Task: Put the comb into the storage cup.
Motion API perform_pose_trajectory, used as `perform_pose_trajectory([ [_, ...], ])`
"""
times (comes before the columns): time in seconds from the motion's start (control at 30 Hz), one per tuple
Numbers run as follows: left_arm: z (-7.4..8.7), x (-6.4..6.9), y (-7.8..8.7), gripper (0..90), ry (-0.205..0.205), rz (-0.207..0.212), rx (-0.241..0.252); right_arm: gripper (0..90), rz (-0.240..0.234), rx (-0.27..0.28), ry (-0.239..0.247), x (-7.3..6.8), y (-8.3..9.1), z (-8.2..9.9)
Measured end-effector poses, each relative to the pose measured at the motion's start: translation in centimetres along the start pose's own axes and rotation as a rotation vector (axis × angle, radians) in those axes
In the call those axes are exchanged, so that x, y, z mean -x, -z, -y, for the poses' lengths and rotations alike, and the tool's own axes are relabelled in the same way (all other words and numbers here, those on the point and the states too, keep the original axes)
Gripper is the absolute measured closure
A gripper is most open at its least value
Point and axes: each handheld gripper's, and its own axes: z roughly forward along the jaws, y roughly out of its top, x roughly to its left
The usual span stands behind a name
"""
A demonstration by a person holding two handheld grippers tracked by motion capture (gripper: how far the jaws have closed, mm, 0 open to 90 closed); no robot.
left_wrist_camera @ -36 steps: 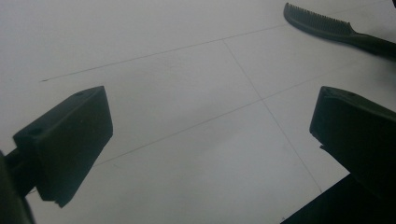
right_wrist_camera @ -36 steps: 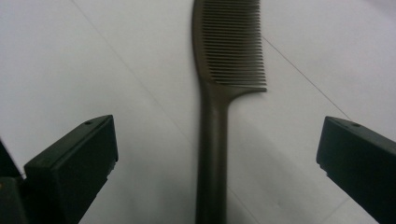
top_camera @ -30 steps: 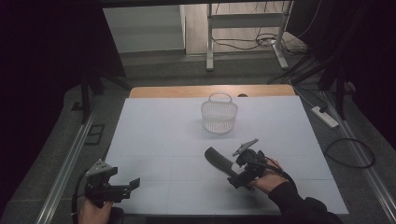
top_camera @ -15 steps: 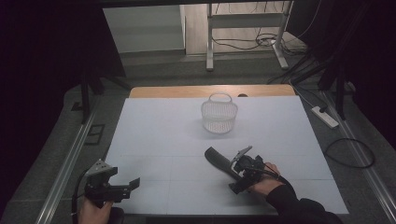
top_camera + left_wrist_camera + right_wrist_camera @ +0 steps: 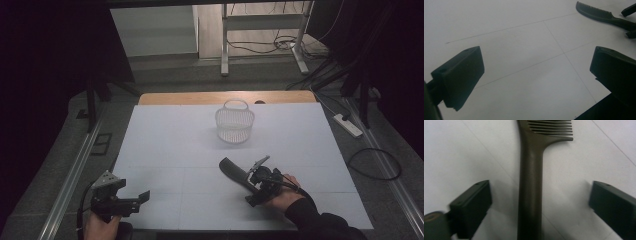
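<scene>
1. A dark comb (image 5: 234,170) lies flat on the white table (image 5: 170,145), on the person's side of the white basket (image 5: 235,121) and well apart from it.
2. The basket stands upright near the far edge of the table, and nothing can be seen inside it.
3. The right gripper (image 5: 256,176) is at the handle end of the comb. In the right gripper view its jaws stand wide open, one on each side of the handle (image 5: 530,195), and neither touches it.
4. The teeth of the comb (image 5: 550,127) point away from this gripper.
5. The left gripper (image 5: 131,200) is far to the left of the comb, at the near edge of the table. Its jaws are wide open and hold nothing.
</scene>
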Motion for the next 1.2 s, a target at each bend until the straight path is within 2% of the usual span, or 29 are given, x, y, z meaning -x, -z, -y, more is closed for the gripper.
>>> perform_pose_trajectory([
  [0.27,0.0,0.0,0.0,0.0,-0.002,-0.001,-0.001,56.0,-0.011,0.006,0.007,0.4,1.0,0.0],
  [0.33,0.0,0.0,0.0,0.0,-0.001,-0.002,-0.001,68.7,-0.015,0.009,0.023,0.4,1.1,0.0],
  [0.37,0.0,0.0,0.0,0.0,-0.001,-0.002,-0.001,71.4,-0.019,0.007,0.027,0.4,1.2,0.1],
  [0.63,0.0,0.1,0.0,0.2,0.000,-0.004,0.001,72.4,-0.025,0.016,0.057,0.4,1.3,0.1],
  [0.77,0.0,0.1,0.0,0.2,-0.004,-0.002,0.004,72.4,-0.021,0.043,0.076,0.4,1.4,0.3],
  [1.03,-0.1,-0.2,0.2,0.0,0.014,0.044,0.038,72.4,-0.016,0.094,0.100,0.6,2.3,0.6],
  [1.2,-0.5,0.1,0.0,0.0,-0.003,0.056,0.044,72.4,-0.021,0.143,0.127,0.7,2.8,0.8],
])
